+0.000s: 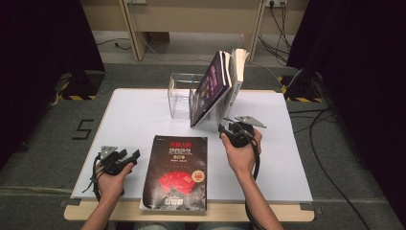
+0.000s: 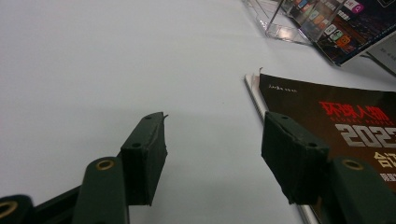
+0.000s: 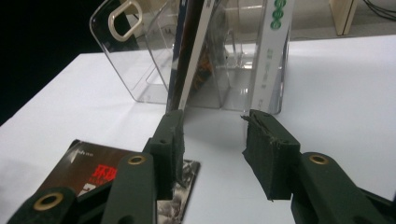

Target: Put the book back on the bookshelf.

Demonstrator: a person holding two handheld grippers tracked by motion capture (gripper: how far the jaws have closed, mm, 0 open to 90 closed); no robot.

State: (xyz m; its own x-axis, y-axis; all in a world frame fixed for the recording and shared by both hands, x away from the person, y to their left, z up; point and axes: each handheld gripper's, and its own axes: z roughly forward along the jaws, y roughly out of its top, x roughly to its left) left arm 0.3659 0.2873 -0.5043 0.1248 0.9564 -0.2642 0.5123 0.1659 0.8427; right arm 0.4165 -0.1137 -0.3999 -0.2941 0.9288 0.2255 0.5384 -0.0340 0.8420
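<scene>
Magazines and books stand leaning in a clear acrylic holder (image 1: 179, 96) near the far edge of the white table (image 1: 139, 120). A dark purple-covered magazine (image 1: 210, 88) tilts steeply toward the left of the high view, its lower edge resting on the table just in front of the holder. Just behind it stands a white-spined book (image 1: 238, 72), its pages fanned slightly at the top. In the right gripper view the white spine with green markings (image 3: 273, 51) stands upright at the right side of the holder, and the magazine's thin edge (image 3: 187, 60) rises at a slant to its left.

The right gripper (image 1: 229, 128) sits close to the foot of the leaning magazine, held by the person's right hand (image 1: 242, 153). Its jaws stand well apart with nothing between them; in the right gripper view they frame the bare table in front of the holder, the left jaw lining up with the bottom of the magazine's edge. Whether that jaw touches the magazine cannot be told.

A black magazine with red lettering (image 1: 177, 172) lies flat on the near part of the table, between the two hands, its near edge reaching the table's front edge.

The left gripper (image 1: 131, 155) rests low near the left side of that flat magazine, held by the left hand (image 1: 112, 179). Its jaws are also apart and empty, one over bare table and the other at the magazine's corner.
</scene>
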